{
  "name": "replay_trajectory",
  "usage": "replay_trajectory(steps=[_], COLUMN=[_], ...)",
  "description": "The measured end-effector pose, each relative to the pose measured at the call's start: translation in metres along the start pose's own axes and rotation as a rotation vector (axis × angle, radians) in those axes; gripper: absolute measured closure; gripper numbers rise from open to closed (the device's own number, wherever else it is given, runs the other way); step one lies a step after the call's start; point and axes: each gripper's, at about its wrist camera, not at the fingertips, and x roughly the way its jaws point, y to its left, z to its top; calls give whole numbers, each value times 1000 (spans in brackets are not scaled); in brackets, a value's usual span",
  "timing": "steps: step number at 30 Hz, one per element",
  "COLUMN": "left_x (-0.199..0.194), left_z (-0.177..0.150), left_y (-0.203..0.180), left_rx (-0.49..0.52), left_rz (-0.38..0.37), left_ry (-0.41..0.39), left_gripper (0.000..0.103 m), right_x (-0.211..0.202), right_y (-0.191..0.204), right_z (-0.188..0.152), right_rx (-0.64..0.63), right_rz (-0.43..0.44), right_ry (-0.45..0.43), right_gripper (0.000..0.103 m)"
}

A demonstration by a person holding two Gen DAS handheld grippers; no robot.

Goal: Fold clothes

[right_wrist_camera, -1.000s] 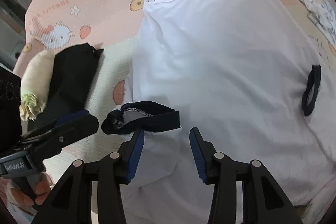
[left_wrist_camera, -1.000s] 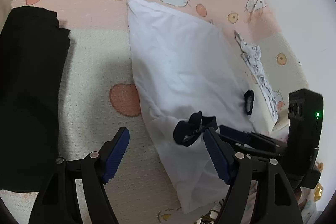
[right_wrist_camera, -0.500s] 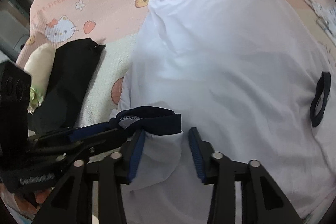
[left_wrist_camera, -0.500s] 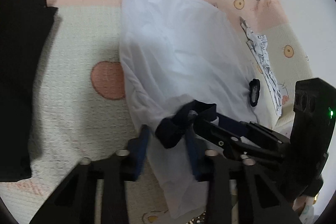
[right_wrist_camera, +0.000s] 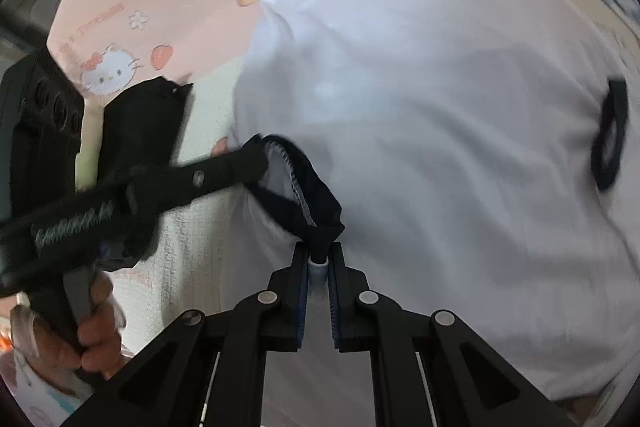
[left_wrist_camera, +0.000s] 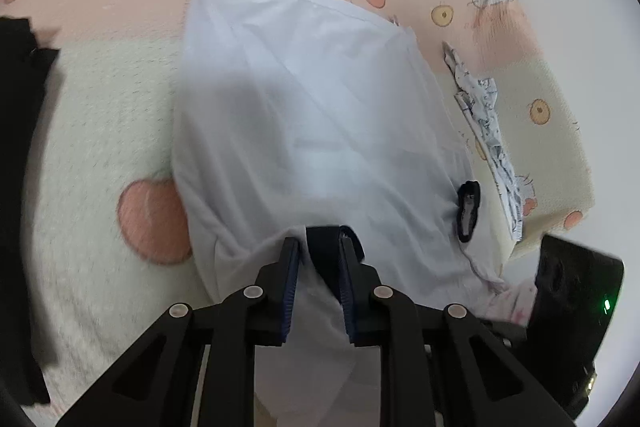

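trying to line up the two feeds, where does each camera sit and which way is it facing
Left wrist: sits on the left gripper, looks steeply down along its fingers at the white shirt on the cartoon blanket; jaws closing on the dark cuff.
Right wrist: sits on the right gripper, looks down at the same shirt; jaws closing on that cuff's other end, the left gripper and a hand at left.
Shared: shirt, cuff, blanket, black garment.

White, navy-trimmed shirt [left_wrist_camera: 312, 115] on bedspread
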Motion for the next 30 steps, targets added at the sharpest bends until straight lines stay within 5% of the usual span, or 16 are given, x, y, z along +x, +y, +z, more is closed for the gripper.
replay_trajectory(steps=[10, 11, 12, 14, 16, 21, 30], left_x=[-11, -17, -23, -34, -43, -55, -66], left_z=[5, 4, 4, 1, -3, -20, -55], left_y=[-10, -10, -10, -8, -4, 22, 39], left_rx=[20, 22, 24, 29, 17, -61, -100], left_rz=[-26, -15, -7, 10, 25, 8, 12], left_ry=[-24, -33, -40, -63, -82, -82, -99], left_gripper=[85, 85, 83, 67, 29, 28, 28], right_x=[-5, -5, -5, -7, -12, -16, -11], right_y=[0, 0, 0, -4, -8, -13, -7], right_z=[-4, -3, -2, -1, -1, 2, 0], right_rx=[19, 21, 29, 64, 100, 168, 172], right_rz=[1, 1, 4, 26, 56, 124, 101], right_ry=[22, 24, 26, 21, 6, -10, 44], right_gripper=[95, 92, 77, 59, 58, 58, 58])
